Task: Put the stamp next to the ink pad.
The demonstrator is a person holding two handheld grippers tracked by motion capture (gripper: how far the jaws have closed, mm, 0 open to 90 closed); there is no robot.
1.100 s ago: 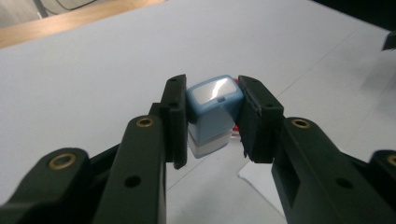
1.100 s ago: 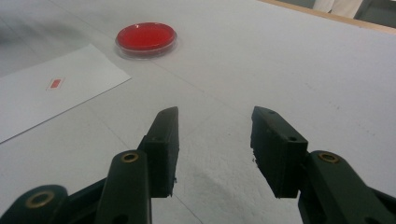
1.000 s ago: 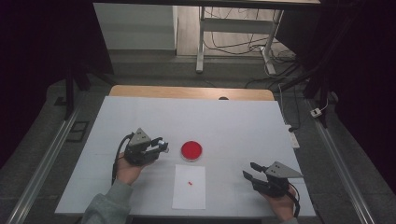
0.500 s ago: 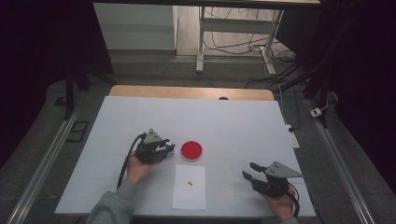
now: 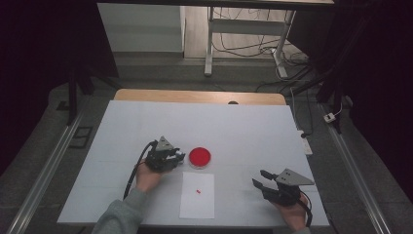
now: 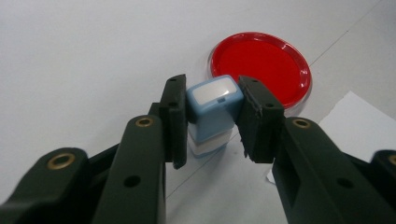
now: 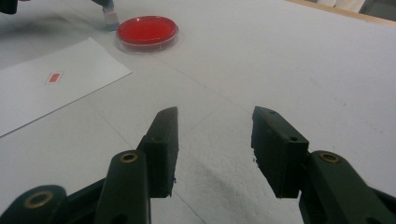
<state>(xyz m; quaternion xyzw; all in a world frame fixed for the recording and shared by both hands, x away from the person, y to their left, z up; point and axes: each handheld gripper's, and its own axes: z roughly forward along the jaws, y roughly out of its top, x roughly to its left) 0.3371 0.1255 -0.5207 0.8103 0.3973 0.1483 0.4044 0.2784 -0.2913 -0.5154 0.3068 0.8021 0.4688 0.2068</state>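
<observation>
My left gripper (image 6: 212,121) is shut on a small blue-and-white stamp (image 6: 212,112), which stands on the table just left of the round red ink pad (image 5: 200,157). In the high view that left gripper (image 5: 176,157) sits beside the pad. A white sheet of paper (image 5: 197,195) lies in front of the pad and carries one small red stamp mark (image 5: 198,191). My right gripper (image 5: 259,181) rests near the table's front right, jaws open with nothing between them (image 7: 214,140). From the right gripper view the ink pad (image 7: 147,30), the stamp (image 7: 110,17) and the paper (image 7: 51,86) lie far left.
The white table top (image 5: 253,131) has a wooden strip (image 5: 195,96) along its far edge. Beyond it stand a metal frame and loose cables (image 5: 243,39) on the floor. Metal rails (image 5: 44,170) run along both sides of the table.
My left gripper has moved right and down with the stamp, from left of the ink pad to right beside it. The right gripper has stayed where it was.
</observation>
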